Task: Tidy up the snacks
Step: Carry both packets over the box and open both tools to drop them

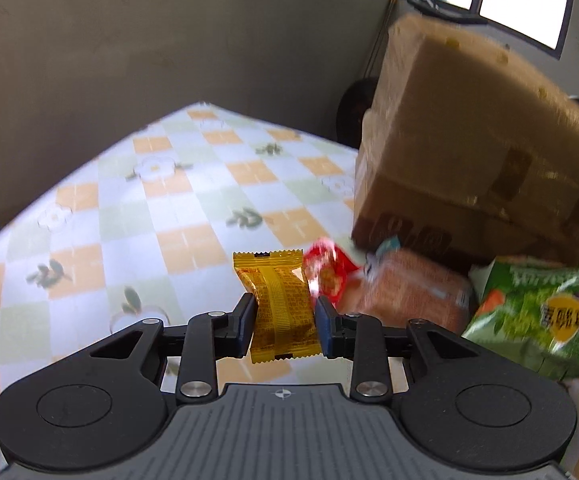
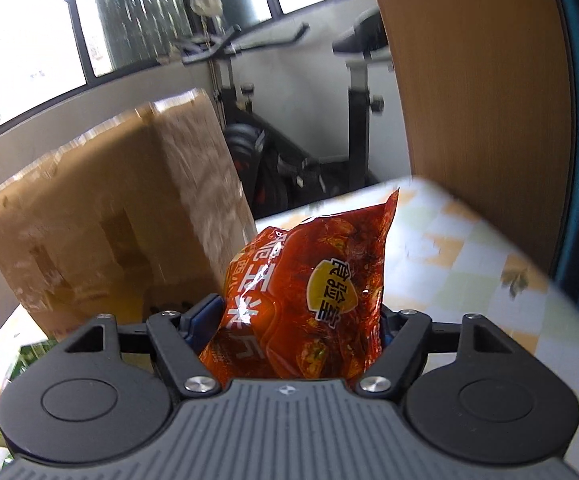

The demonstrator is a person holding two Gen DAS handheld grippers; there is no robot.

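Checked tablecloth (image 1: 177, 216) under cardboard box (image 1: 469, 140); exercise bike (image 2: 289, 152) by window (image 2: 29, 60).

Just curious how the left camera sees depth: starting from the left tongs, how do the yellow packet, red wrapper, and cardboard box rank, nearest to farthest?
1. Yellow packet: gripped between the left tongs.
2. Red wrapper: just beyond, slightly right.
3. Cardboard box: farthest, upper right.

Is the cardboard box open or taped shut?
Cannot tell. Both views show only taped side faces of the cardboard box; no opening or flap is in view.
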